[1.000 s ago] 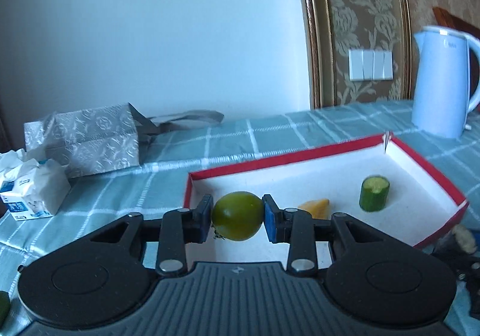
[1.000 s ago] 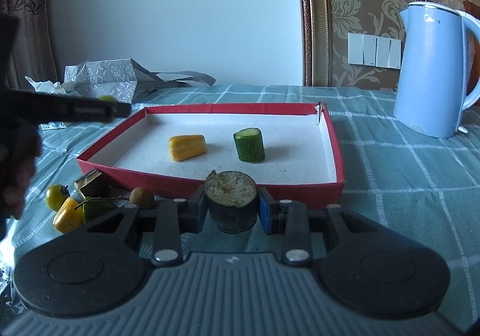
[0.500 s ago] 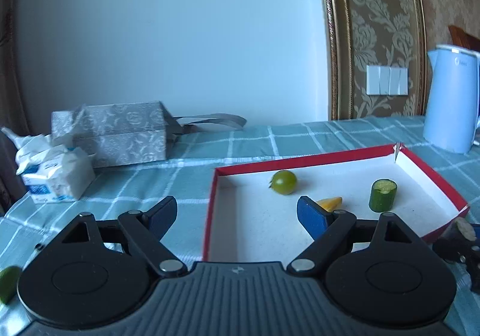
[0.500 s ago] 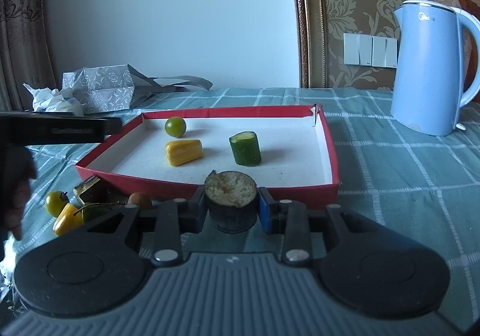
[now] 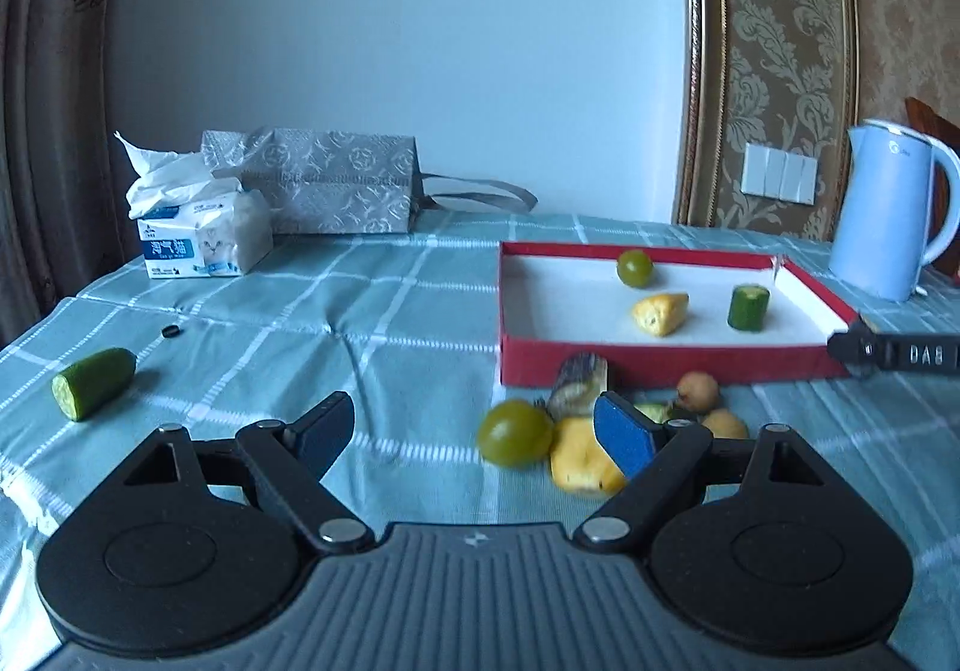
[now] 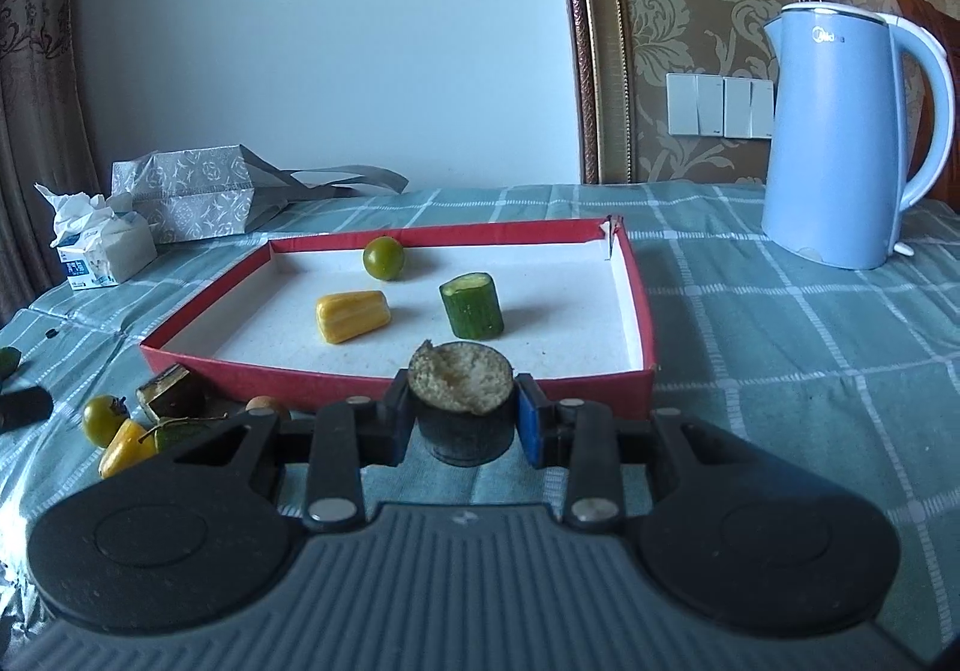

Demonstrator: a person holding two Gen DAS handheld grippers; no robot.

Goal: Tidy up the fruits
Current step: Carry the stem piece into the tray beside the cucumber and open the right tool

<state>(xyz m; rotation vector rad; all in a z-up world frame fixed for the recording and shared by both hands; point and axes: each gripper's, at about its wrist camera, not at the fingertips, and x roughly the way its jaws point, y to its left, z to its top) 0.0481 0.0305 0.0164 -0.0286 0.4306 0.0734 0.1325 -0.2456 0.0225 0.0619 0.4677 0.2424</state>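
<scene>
Red tray (image 6: 636,305) on worktop holds yellow chunk (image 6: 353,315) lying on its side, long axis left-right, upright cucumber piece (image 6: 472,306), green tomato (image 6: 383,258). Right tongs (image 6: 462,419) clamp dark cylinder (image 6: 461,401), cut face up. Left tongs (image 5: 474,431) spread, empty.

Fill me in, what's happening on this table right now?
A person with two handheld grippers is sorting produce into a red tray. The right gripper is shut on a dark eggplant chunk just short of the tray's near wall. The left gripper is open, above the loose pile in front of the tray. Inside lie a green tomato, a yellow piece and a cucumber piece.
</scene>
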